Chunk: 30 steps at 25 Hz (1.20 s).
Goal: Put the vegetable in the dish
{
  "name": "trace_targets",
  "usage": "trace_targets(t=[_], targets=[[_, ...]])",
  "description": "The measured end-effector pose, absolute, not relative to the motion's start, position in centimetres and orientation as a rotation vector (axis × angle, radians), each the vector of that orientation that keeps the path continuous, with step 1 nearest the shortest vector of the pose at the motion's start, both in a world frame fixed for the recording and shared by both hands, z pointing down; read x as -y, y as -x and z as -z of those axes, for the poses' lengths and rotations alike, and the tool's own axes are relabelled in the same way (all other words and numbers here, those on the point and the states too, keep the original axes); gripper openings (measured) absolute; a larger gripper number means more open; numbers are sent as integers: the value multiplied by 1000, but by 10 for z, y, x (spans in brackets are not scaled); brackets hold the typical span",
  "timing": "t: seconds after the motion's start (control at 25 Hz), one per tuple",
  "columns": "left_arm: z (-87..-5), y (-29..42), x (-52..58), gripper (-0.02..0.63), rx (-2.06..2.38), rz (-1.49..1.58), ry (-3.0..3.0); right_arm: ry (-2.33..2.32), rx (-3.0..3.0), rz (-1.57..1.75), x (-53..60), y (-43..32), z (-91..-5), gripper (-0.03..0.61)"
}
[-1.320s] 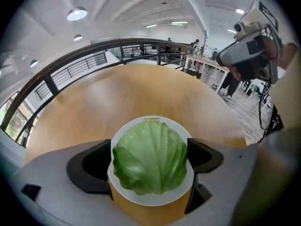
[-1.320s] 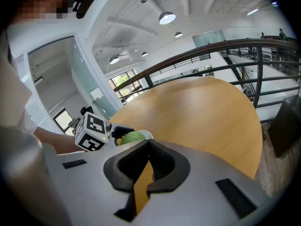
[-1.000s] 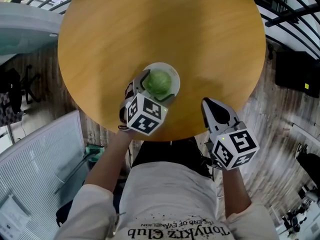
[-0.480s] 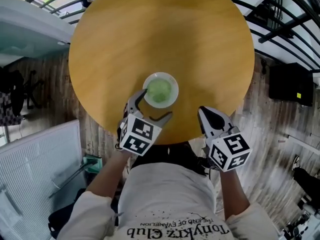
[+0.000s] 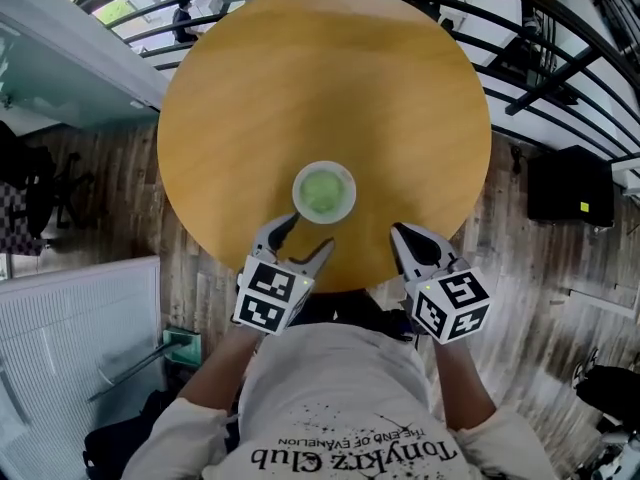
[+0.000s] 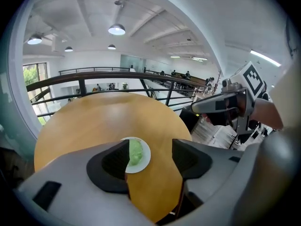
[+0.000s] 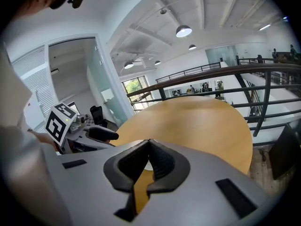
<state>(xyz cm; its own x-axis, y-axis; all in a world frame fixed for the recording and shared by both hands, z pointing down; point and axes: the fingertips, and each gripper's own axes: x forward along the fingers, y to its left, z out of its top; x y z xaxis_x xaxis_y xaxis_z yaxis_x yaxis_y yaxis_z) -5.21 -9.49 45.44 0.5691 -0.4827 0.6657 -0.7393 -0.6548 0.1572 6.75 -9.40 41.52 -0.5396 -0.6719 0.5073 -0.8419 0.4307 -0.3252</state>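
Observation:
A green vegetable [image 5: 323,192] lies in the small white dish [image 5: 298,202] on the round wooden table [image 5: 320,88]. My left gripper [image 5: 306,234] hovers just short of the dish, near the table's front edge. Its jaws are closing, with nothing between them. In the left gripper view the vegetable [image 6: 135,151] and the dish [image 6: 146,159] show past the left pad, beyond my left gripper [image 6: 149,161]. My right gripper [image 5: 400,232] is shut and empty over the front right edge. The right gripper view shows my right gripper [image 7: 148,147] with its pads together.
Black railings [image 5: 560,78] curve round the far side of the table, with wooden floor below. A black box [image 5: 565,188] stands at the right and a white panel [image 5: 80,328] at the left. The person's torso in a white T-shirt [image 5: 340,408] is at the front edge.
My left gripper has drawn back from around the vegetable toward the person, leaving it in the dish, and its jaws have narrowed. The right gripper has stayed shut.

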Motion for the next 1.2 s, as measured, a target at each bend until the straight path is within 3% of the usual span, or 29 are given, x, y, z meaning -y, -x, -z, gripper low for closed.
trace_targets(t=[0.32,0.56,1.2], targets=[[-431,59,72,119,1061,-764,-2387,-1303,2430,-743,82,-58,-392,16],[-420,64,63,41,1084,-773,-2386,-1311,2436,-723,74,-58,-383,15],[-411,81,60,23,1105,-766,-2378,-1252,2433,-687,70,-41,-379,15]])
